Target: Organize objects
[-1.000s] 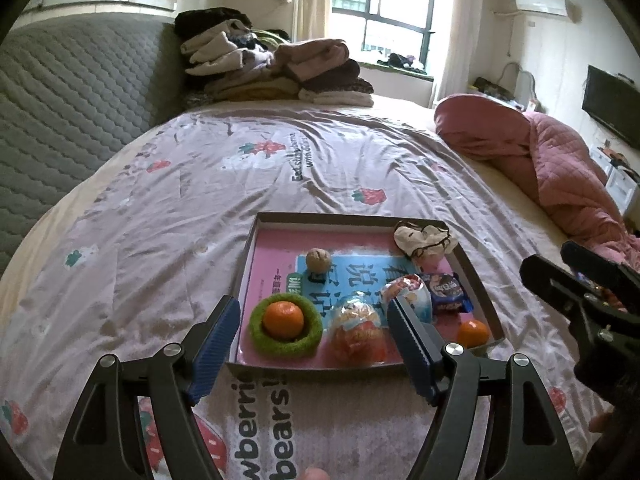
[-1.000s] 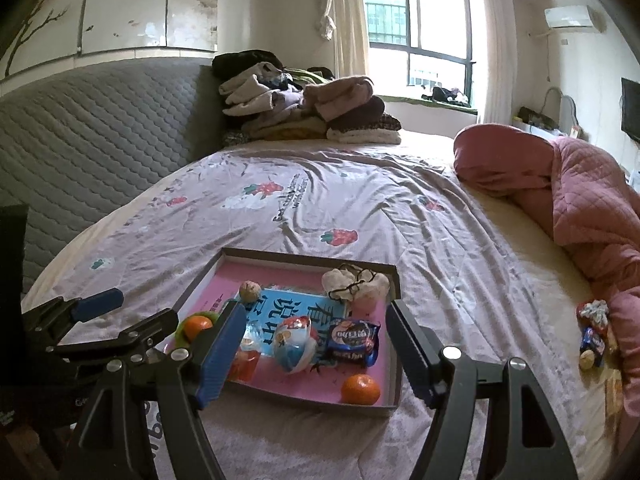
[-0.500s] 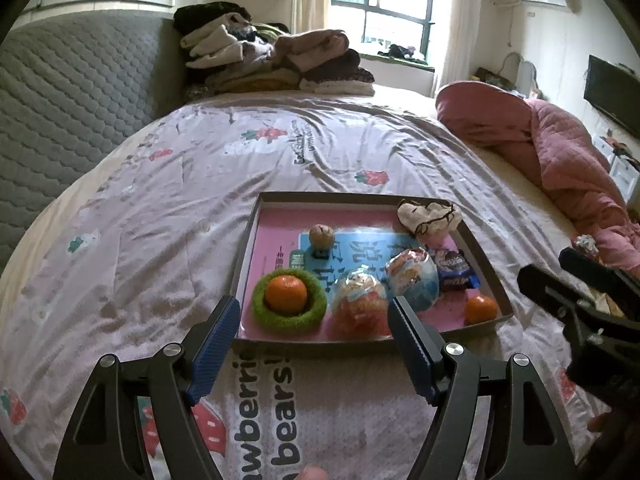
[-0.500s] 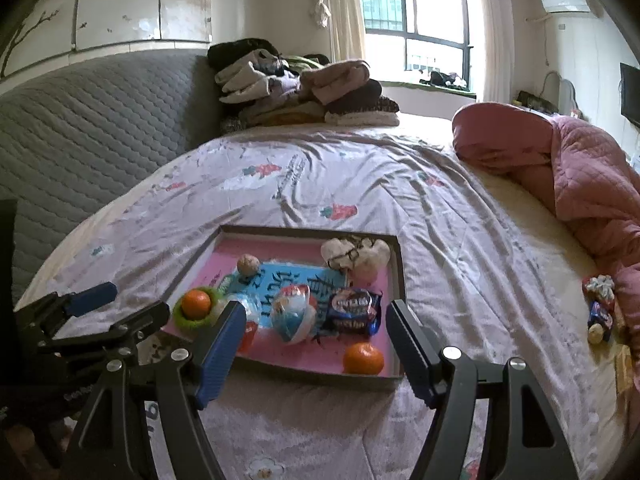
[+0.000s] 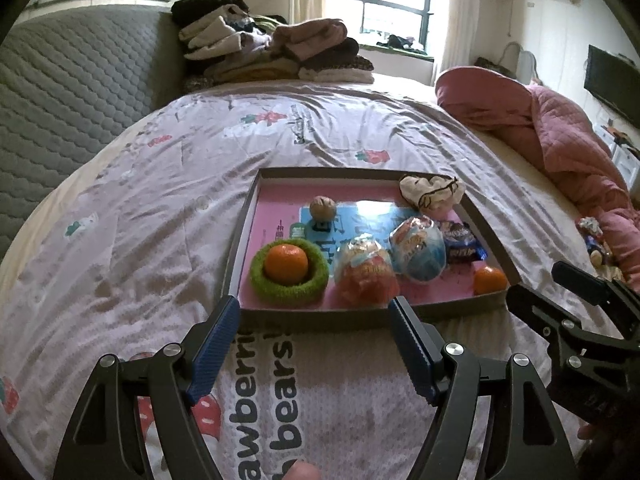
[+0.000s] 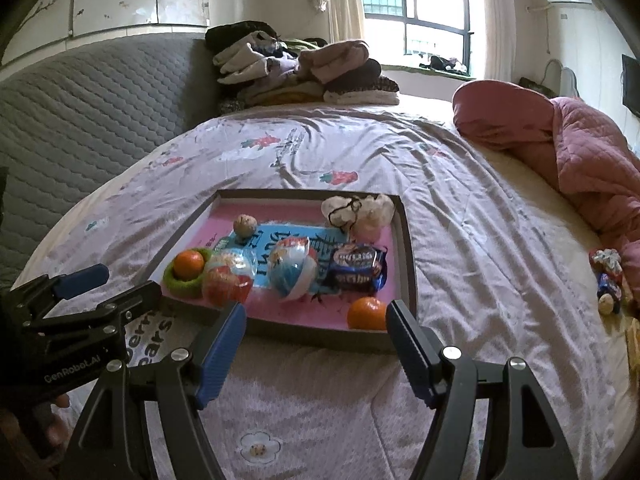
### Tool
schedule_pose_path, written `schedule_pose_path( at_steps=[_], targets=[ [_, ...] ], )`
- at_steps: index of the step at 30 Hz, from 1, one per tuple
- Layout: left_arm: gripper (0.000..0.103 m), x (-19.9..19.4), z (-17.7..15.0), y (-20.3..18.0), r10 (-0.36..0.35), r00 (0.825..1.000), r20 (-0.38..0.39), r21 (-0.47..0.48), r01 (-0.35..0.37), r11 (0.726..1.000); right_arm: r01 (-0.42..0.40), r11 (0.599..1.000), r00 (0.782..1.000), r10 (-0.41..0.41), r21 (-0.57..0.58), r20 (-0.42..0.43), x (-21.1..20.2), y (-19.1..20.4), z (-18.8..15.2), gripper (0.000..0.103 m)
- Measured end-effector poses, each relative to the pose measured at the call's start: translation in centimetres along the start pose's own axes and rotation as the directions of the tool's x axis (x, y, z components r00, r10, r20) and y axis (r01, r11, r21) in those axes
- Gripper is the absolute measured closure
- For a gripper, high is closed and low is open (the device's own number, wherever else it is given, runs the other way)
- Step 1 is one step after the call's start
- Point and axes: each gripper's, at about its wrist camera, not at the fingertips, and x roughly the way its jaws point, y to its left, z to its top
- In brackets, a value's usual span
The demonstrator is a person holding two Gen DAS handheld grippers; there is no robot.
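Both hand-held grippers hang empty with jaws spread wide just short of the tray's near wall: the left hand-held gripper in front of the green ring, the right hand-held gripper in front of the loose orange. The tray, a shallow cardboard lid with a pink floor, lies on the bed's soft quilt, so it would likely sag or tip if pressed. The orange sits cupped in a fuzzy green ring; it looks firm, round and light, best taken across its middle. The second orange rests free at the near right corner and could roll. Two foil-wrapped eggs look slick, hollow and crushable, asking for a gentle pinch at the widest part. The crinkly snack packet should yield and slide. A walnut looks hard and bumpy.
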Motion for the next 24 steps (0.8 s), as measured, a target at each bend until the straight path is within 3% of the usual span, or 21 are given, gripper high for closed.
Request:
schedule_pose_path(
  at_steps=[24],
  targets=[
    [0.026, 2.3, -3.9, 1.1, 0.010, 1.000, -0.027, -0.012, -0.010, 1.000, 0.013, 1.000, 1.000, -0.013, 0.000, 0.013, 1.9, 0.2, -3.9, 0.031]
  ],
)
